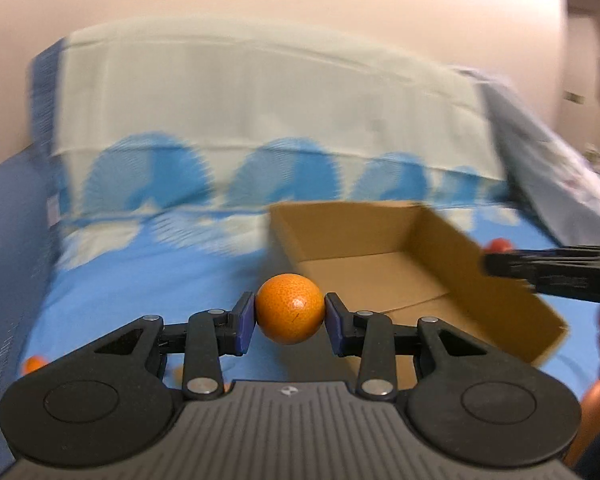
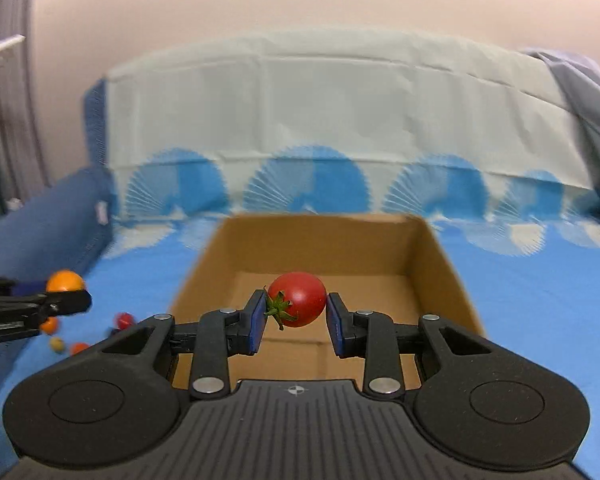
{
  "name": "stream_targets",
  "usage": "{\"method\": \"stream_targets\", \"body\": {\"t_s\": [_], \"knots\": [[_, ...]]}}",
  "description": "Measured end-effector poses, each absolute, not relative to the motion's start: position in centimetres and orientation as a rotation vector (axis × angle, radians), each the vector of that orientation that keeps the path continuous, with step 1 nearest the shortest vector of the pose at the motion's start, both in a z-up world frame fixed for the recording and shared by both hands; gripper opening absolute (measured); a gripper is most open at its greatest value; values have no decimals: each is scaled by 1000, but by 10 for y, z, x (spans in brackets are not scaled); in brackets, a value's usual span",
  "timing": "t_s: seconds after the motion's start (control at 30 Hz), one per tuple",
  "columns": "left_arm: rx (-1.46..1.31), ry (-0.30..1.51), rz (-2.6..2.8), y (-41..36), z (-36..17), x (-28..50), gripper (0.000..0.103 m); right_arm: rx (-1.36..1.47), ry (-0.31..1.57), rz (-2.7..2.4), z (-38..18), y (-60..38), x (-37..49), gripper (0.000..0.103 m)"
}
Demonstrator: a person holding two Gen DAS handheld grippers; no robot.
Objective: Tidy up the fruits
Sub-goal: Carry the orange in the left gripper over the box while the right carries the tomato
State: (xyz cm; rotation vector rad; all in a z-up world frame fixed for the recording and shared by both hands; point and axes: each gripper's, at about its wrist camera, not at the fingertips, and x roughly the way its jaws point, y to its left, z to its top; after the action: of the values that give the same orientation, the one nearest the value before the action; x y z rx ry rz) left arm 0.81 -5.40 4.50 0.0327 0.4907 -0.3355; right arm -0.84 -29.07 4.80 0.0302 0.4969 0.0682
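The left hand-held gripper (image 1: 290, 322) was clamped on a small orange (image 1: 290, 308), its blue pads pressing both sides of the fruit, in the air near the front left corner of an open cardboard box (image 1: 500, 300). The right hand-held gripper (image 2: 296, 322) was clamped on a red tomato (image 2: 300, 298) with a green stalk, held above the inside of the same box (image 2: 432, 256). The box stood on a bed with a blue patterned sheet (image 2: 540, 300). Several small fruits (image 2: 80, 347) lay on the sheet, left of the box.
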Motion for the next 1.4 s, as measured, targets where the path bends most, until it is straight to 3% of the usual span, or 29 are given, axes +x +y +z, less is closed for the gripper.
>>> {"method": "stream_targets", "body": {"t_s": [0.37,1.4], "knots": [[142,480,-529,-118,19,-2,41,-54,506,17,40,-304,-14,33],[124,501,-515,-107,13,12,41,-47,488,-51,39,-295,2,33]]}}
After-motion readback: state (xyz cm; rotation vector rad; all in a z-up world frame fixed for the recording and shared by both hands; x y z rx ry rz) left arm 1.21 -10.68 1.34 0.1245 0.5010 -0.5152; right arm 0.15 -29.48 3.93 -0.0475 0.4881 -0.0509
